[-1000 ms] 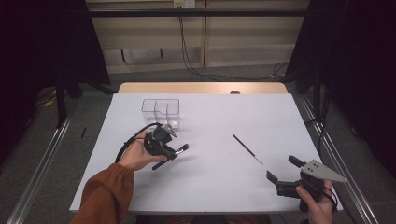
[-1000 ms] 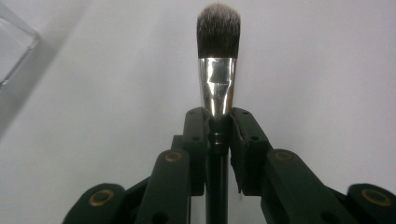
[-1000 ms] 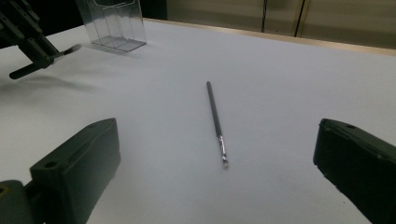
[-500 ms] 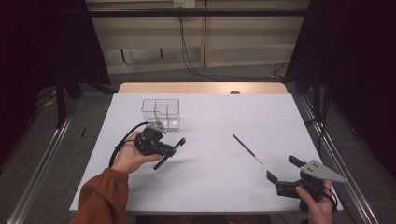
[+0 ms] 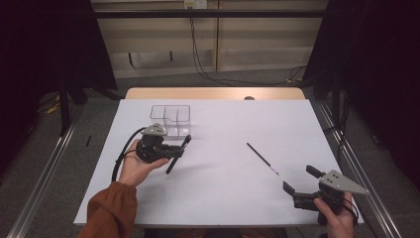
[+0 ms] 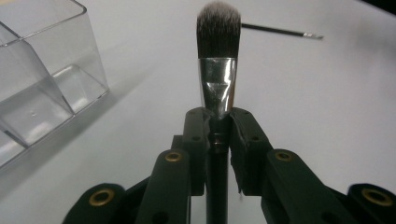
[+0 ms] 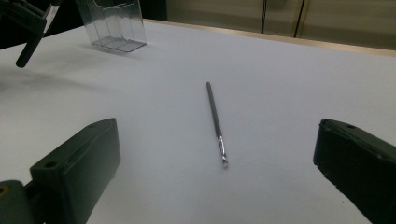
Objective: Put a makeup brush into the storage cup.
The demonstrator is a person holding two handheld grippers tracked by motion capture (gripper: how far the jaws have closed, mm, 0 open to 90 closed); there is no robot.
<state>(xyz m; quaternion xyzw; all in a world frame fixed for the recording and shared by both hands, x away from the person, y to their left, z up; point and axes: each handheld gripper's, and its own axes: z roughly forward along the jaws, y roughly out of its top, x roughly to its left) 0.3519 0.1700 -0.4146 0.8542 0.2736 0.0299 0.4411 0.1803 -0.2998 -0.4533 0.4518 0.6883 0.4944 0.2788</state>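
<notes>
Two tongs over a white table point(image 5: 218, 198), one in each hand. Left tongs point(image 5: 174, 150) clamped tight on a makeup brush point(image 6: 218, 60), pads pressed against the black handle just below the silver ferrule. Bristle head dark with a pale tip, standing straight up between the jaws in the left gripper view. In the high view, brush held off the table, slanting from upper right down to lower left, handle end hanging toward the person's side. Shadow of it on the table just beneath. Left hand point(image 5: 136, 166) cupped under the tongs' body, rust-orange sleeve point(image 5: 111, 210) coming in from the bottom edge, black cable looping out to the left.

Clear plastic organizer point(image 5: 171, 119) with several compartments just beyond the left tongs, toward the far left part of the table; compartments seen in the left gripper view bare. Brush near it but apart from it.

Right tongs point(image 5: 297, 180) spread wide, nothing between the jaws, held low near the near right corner of the table. Thin dark liner brush point(image 7: 216, 122) flat on the table ahead of them, metal tip toward the right tongs, well apart from the organizer.
</notes>
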